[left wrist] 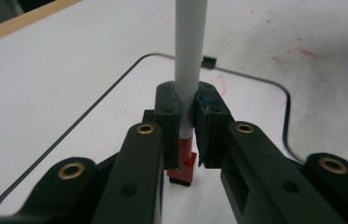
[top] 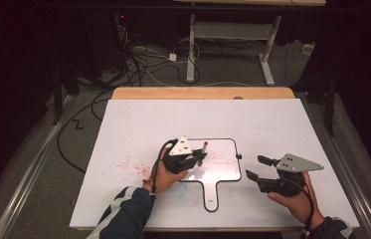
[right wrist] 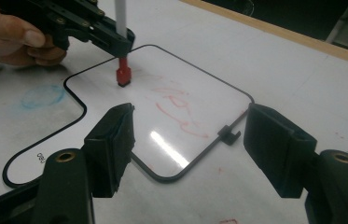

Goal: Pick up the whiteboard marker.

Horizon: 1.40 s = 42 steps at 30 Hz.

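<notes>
The left gripper [top: 193, 160] has its jaws closed tight on a white marker [left wrist: 189, 56], the pads pinching the barrel just above its red tip [left wrist: 183, 169]. In the right gripper view the marker stands nearly upright, its red tip [right wrist: 123, 75] down on the small whiteboard [top: 223, 172] or a hair above it; which of the two cannot be told. The tip is over the board's left part, to the left of a faint red scribble [right wrist: 178, 109].

The small whiteboard, black-edged and paddle-shaped with a handle pointing toward the near edge, lies flat on the white surface [top: 272, 124], around the middle and somewhat toward the near side. A small black clip [top: 238, 157] sits on its right edge. Red specks [top: 128, 164] mark the surface to the left of the board, and a pale blue smudge [right wrist: 41, 95] lies beside the handle.

The right gripper [top: 260, 168] is held to the right of the board, just off its right edge, with its jaws standing wide apart and nothing between them. In its own view the board's rounded corner and the clip show in the gap between the two jaws, with the pads [right wrist: 113, 140] touching nothing.
</notes>
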Each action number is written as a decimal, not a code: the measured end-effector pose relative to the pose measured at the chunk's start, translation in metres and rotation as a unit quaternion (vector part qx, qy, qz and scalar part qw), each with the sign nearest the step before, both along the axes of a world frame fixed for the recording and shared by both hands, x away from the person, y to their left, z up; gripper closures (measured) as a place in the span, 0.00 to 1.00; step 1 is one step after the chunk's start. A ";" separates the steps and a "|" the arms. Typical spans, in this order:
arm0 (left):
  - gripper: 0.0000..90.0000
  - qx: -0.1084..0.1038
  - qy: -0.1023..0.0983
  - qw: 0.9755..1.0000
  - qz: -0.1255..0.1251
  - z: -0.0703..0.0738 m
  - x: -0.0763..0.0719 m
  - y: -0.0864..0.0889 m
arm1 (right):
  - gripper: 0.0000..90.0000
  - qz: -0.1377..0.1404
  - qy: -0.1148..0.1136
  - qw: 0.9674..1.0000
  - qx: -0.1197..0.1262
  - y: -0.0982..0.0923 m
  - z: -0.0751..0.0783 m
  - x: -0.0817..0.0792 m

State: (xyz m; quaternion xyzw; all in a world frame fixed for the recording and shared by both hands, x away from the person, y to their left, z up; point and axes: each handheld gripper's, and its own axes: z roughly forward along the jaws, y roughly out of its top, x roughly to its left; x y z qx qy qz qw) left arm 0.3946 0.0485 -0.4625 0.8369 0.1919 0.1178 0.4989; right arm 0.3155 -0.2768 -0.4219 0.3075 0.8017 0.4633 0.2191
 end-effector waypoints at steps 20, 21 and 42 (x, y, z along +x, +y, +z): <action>0.88 -0.004 -0.010 0.998 -0.055 0.006 0.018 -0.100 | 0.38 -0.009 -0.004 1.000 0.003 -0.011 0.001 0.002; 0.88 0.001 -0.010 0.998 -0.055 0.004 0.018 -0.102 | 0.38 -0.009 -0.004 1.000 0.003 -0.011 0.001 0.002; 0.88 0.008 0.012 1.000 -0.027 0.005 0.011 -0.064 | 0.38 -0.004 -0.007 1.000 -0.001 -0.007 0.003 0.000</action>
